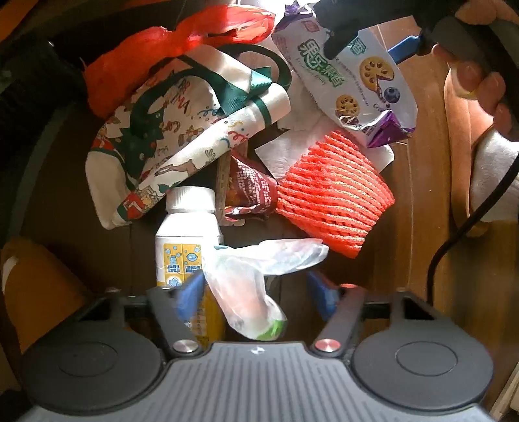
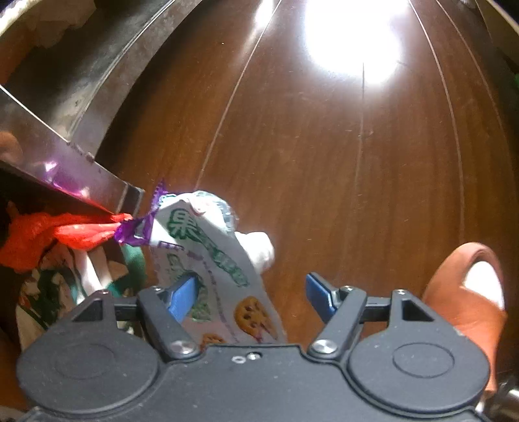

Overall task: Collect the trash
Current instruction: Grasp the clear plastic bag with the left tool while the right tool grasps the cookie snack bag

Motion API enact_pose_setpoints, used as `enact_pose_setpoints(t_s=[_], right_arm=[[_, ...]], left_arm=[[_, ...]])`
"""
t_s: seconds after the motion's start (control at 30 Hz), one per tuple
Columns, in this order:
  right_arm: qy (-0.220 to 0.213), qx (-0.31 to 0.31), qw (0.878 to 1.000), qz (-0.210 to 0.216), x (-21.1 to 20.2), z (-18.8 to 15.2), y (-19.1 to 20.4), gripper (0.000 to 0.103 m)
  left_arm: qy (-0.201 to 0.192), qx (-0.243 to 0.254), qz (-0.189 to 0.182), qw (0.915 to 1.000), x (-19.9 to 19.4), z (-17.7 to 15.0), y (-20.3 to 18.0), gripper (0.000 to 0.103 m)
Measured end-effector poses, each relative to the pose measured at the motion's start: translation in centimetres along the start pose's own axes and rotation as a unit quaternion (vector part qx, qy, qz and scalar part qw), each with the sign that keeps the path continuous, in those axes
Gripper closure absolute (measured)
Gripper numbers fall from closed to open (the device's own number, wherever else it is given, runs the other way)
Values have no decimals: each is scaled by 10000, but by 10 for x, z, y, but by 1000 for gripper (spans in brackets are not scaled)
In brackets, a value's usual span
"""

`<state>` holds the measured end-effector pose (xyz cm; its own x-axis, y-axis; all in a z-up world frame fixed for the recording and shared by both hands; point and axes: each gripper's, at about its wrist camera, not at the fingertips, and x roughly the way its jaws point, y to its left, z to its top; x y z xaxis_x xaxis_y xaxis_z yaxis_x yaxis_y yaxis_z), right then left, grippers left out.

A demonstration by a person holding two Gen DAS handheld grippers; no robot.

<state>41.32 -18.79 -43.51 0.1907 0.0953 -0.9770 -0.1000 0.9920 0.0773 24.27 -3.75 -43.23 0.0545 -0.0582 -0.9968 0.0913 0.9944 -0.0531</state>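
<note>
In the left wrist view, trash lies on a dark wooden floor: a white-and-purple snack wrapper [image 1: 353, 81], an orange foam fruit net [image 1: 334, 191], a white bottle [image 1: 188, 233], a maroon wrapper [image 1: 253, 191], white tissue [image 1: 292, 149], a red plastic bag [image 1: 181, 35] and a printed tote bag [image 1: 181, 130]. My left gripper [image 1: 256, 292] is open, with a clear plastic glove [image 1: 253, 279] between its blue fingers. My right gripper [image 2: 253, 295] is open over the snack wrapper [image 2: 220, 259], which lies between its fingers; it also shows in the left wrist view [image 1: 373, 29].
A metal frame leg [image 2: 74, 162] stands at left in the right wrist view. The red bag [image 2: 58, 233] and tote bag [image 2: 48, 292] lie under it. An orange slipper with a white sock [image 2: 470, 292] is at right; it also shows in the left wrist view [image 1: 470, 146].
</note>
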Motion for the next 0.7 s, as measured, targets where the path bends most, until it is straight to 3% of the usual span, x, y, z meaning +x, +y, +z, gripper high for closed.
enact_pose_setpoints(t_s=[0.03,0.07,0.1,0.2,0.33,0.47,0.7], right_arm=[[-34,7,10000,34,0,-1,1,38],[-66,-11,10000,26,0,-2,3,73],[-38,-13,10000,-59,1,-3,4,90],[-43,117,9999,-80,-1,-7,3,92],[-145,203,9997,42,-13,-10,-2,103],[-274,431,9987,1,-27,-18,-4,103],[-520,985,9937,84,-65,-30,-3,103]], left_arm=[[-33,-16,-36,10000,-1,0,1,45],[-56,-14,-67,10000,-1,0,1,50],[-69,-13,-119,9999,-2,-1,1,53],[-65,-46,-316,9995,-3,-1,2,69],[-48,-37,-440,9990,-6,-4,1,90],[-126,-103,-566,9983,-14,-6,0,96],[-328,-122,-573,9977,-34,-5,3,97]])
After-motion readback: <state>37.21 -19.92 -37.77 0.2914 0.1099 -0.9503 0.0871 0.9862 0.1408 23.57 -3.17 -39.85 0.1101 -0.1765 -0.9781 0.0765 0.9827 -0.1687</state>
